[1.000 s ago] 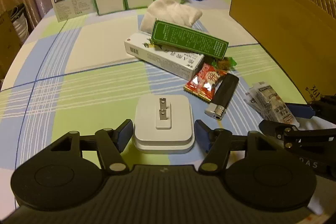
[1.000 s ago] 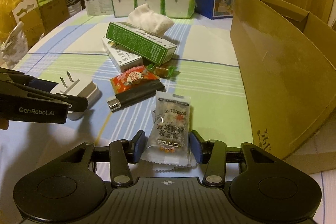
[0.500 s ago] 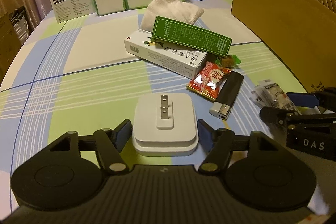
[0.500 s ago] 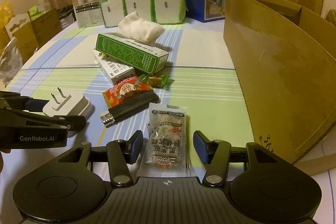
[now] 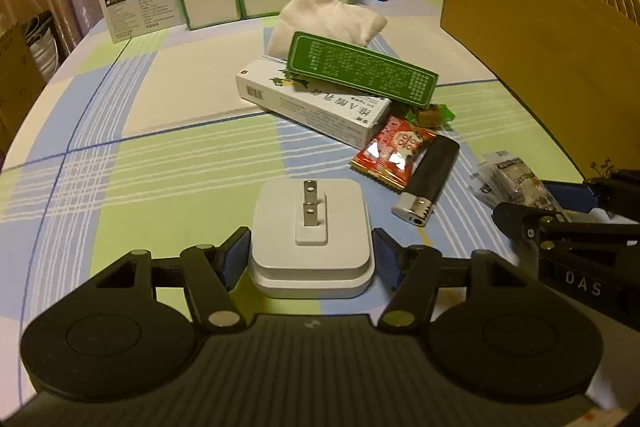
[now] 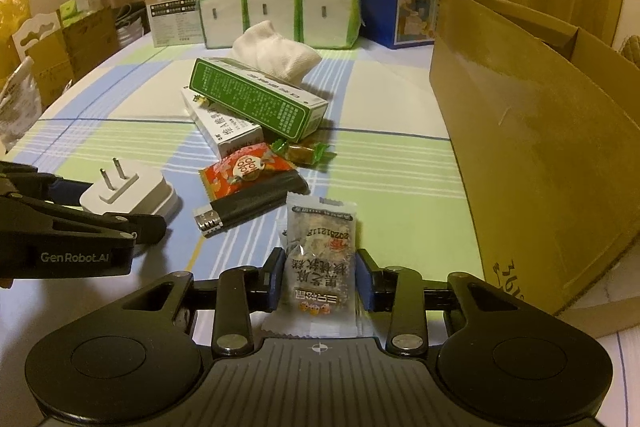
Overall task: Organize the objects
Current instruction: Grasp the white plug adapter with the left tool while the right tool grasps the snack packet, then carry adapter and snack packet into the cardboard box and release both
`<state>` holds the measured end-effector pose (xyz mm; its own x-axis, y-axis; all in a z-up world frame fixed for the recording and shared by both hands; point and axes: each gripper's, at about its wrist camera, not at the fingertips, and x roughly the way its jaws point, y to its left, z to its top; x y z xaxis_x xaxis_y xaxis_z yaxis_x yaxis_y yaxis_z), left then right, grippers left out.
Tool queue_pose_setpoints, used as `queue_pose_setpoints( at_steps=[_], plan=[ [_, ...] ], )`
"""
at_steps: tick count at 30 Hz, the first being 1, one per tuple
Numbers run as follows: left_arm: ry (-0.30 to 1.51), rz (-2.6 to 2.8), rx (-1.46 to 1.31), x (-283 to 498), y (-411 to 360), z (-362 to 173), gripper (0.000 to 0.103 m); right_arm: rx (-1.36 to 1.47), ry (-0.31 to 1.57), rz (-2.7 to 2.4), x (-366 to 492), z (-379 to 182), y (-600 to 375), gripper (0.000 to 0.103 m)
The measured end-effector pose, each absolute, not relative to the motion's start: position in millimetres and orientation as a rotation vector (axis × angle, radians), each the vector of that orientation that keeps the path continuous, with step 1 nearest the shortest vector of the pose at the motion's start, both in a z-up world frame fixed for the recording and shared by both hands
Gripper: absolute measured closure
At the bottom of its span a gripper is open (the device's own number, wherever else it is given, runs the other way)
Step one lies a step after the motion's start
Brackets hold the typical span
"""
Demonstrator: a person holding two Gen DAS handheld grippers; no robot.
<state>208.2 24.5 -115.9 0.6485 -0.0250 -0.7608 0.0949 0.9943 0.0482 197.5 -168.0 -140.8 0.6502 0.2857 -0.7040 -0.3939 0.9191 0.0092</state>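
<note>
A: Left tongs (image 5: 310, 257) straddle the white plug adapter (image 5: 311, 239) on the counter (image 5: 160, 163), pads at its sides, jaws apart.

B: Hard, smooth shell; I'd squeeze the flat sides, low, clear of the prongs.

A: Right tongs (image 6: 319, 281) bracket the clear snack packet (image 6: 320, 259), not pinched yet.

B: Light, crinkly, slippery. Take it mid-body. Cardboard box (image 6: 532, 163) waits just beside.

Both grippers are matte black plastic. The left gripper (image 5: 310, 253) has two round discs low in the frame, a ribbed centre panel, silver rivets on its angled links and dark blue fingertip pads (image 5: 236, 254). The right gripper (image 6: 319, 277) looks the same, with a small crosshair mark on its ribbed panel.
</note>
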Motion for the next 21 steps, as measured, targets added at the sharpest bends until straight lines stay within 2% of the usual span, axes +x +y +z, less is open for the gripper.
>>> queue_pose_setpoints(
  at_steps=[21],
  plan=[
    [0.781, -0.048, 0.01, 97.3, -22.0, -12.4, 0.043, -0.039, 0.696, 0.405, 102.7, -35.7, -231.2, 0.069]
  ],
)
